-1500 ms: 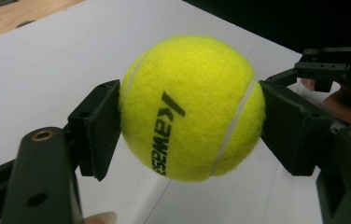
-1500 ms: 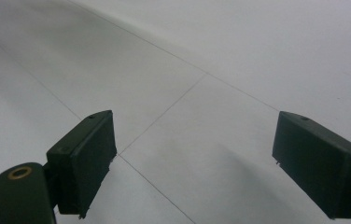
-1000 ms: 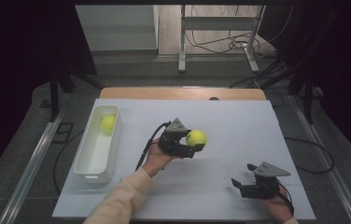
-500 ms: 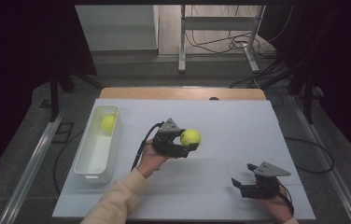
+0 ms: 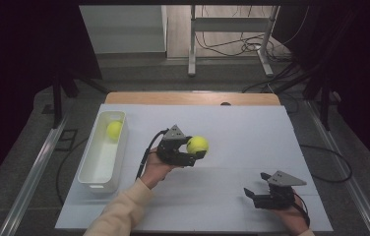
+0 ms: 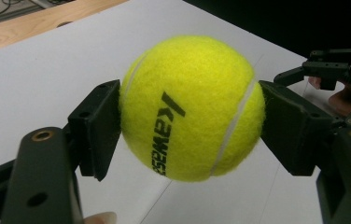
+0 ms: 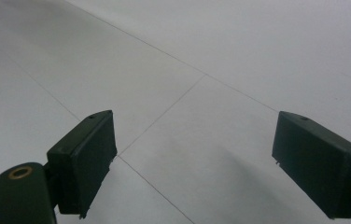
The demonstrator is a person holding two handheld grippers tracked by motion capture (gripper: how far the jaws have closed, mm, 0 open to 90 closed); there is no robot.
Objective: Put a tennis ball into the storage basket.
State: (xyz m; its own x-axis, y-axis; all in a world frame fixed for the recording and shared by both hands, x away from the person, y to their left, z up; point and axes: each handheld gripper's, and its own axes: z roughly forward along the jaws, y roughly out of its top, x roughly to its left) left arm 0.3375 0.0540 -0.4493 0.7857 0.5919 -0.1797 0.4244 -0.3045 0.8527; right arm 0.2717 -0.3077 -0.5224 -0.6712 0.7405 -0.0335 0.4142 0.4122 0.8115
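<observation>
A white rectangular plastic tub (image 5: 102,162) near the tabletop's left edge contains one yellow ball (image 5: 114,129). The left gripper (image 5: 193,150) clamps a yellow felt tennis ball (image 6: 192,107); the right gripper (image 5: 254,194) gapes wide, empty.

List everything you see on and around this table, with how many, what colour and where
tennis ball in the grip: 1, yellow-green with dark lettering, clamped between the left gripper's jaws above the middle of the table
tennis ball in the bin: 1, yellow-green, at the far end of the bin
bin: 1, white, long and narrow, at the table's left side
table: 1, pale grey top with a wooden strip along the far edge
metal stand: 1, light grey, on the floor beyond the table
cables: several, dark, on the floor behind and to the right
left gripper: 1, black, held up at mid-table, shut on the ball
right gripper: 1, black, low at the near right, jaws apart with nothing between them
sleeve: 1, cream, on the left forearm
</observation>
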